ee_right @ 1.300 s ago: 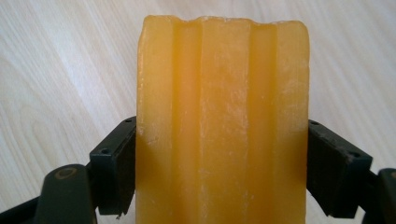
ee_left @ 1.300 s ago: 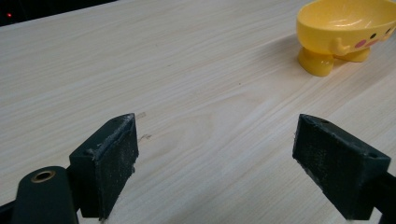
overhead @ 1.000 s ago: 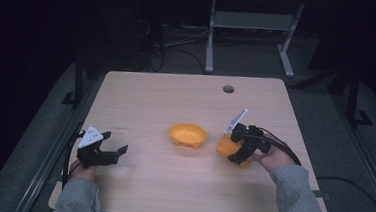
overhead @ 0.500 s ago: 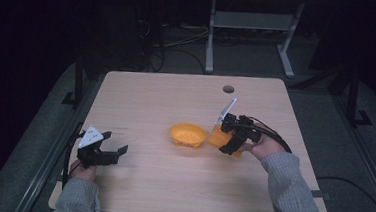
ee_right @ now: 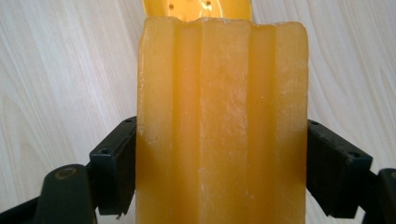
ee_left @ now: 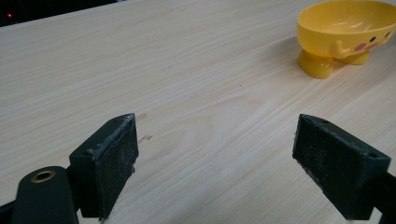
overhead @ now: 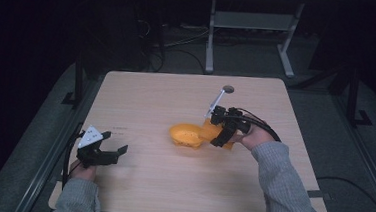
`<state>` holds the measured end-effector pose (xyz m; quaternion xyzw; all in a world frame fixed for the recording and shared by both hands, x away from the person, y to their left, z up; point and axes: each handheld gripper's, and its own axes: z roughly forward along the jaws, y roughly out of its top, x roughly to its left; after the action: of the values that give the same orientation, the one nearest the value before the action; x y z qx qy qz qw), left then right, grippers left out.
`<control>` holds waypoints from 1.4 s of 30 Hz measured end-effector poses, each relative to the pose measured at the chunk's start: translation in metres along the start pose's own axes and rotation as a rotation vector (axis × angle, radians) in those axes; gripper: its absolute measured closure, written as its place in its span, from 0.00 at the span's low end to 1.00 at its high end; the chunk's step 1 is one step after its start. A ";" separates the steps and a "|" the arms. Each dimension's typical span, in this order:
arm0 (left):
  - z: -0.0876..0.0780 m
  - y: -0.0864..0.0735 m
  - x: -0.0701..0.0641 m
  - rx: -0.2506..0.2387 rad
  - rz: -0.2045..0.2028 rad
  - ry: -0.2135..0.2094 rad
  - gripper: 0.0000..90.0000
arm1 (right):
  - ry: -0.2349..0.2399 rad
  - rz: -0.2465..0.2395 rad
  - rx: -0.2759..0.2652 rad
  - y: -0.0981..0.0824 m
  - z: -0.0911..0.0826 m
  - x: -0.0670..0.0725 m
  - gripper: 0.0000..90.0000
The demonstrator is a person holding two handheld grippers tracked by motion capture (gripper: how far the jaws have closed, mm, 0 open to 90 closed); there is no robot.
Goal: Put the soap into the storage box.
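Right gripper view: fingers [ee_right: 116,163] clamp the orange block [ee_right: 223,121].

an orange block [ee_right: 223,126], ribbed lengthwise and waxy-looking, sits clamped between the right gripper's [overhead: 223,130] jaws, just beside the bowl [overhead: 188,135]. the bowl is yellow, stands upright on stubby feet near the table's middle (a small face painted on its side), nothing visible inside.

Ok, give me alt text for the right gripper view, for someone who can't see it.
A translucent orange ridged block stands clamped between the right tongs, their black jaws pressed on its two sides. Behind it lies the pale wooden table, with the yellow plastic bowl peeking above the block's top edge.
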<state>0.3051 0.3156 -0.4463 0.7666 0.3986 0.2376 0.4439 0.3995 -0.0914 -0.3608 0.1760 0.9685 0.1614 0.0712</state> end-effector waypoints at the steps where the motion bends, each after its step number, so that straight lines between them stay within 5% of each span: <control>1: 0.000 0.000 0.000 0.002 0.006 0.001 0.15 | 0.002 0.001 0.002 0.002 0.001 0.000 0.24; 42: -0.001 0.001 0.001 -0.009 -0.002 0.002 0.15 | 0.028 -0.097 -0.018 0.063 -0.004 -0.007 0.24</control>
<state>0.3047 0.3167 -0.4451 0.7640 0.3988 0.2397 0.4470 0.4251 -0.0397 -0.3353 0.1258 0.9753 0.1687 0.0668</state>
